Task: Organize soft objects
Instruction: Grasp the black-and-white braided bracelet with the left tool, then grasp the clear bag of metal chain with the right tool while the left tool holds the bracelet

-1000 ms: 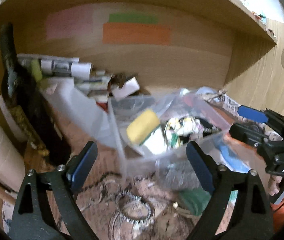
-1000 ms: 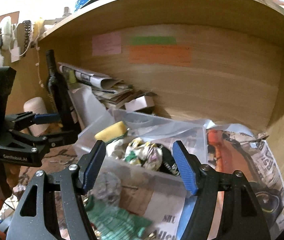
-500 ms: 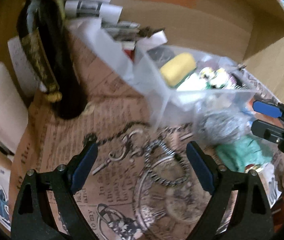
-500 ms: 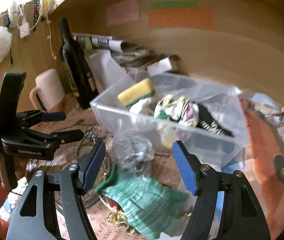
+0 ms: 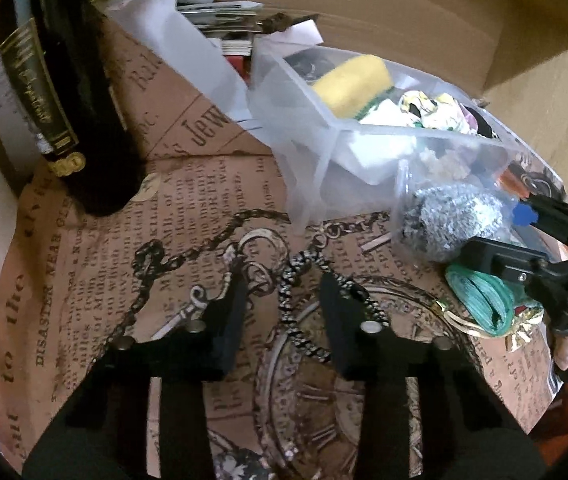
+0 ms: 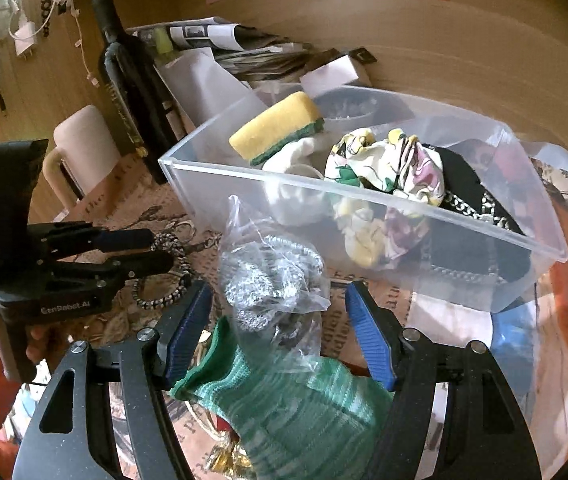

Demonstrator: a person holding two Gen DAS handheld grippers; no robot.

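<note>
A clear plastic bin (image 6: 367, 196) (image 5: 323, 136) holds a yellow-green sponge (image 6: 276, 128) (image 5: 351, 80), a floral cloth (image 6: 387, 168) and dark fabric. In front of it lie a bagged steel scourer (image 6: 272, 276) (image 5: 451, 216) and a green knitted cloth (image 6: 295, 412) (image 5: 483, 296). My right gripper (image 6: 278, 334) is open, its fingers on either side of the green cloth and scourer. My left gripper (image 5: 284, 304) is partly closed around a black-and-white braided cord (image 5: 295, 312) (image 6: 164, 276) lying on the printed paper; the jaws do not touch it.
A dark wine bottle (image 5: 64, 92) (image 6: 132, 84) stands at the left, next to a cream mug (image 6: 80, 148). Folded newspapers and a white box (image 6: 335, 72) lie behind the bin against the wooden wall. Gold foil items (image 6: 224, 456) lie by the green cloth.
Both grippers have tilted down and come closer to the table. My left jaws have narrowed from wide open around the cord. My right gripper has come down around the green cloth.
</note>
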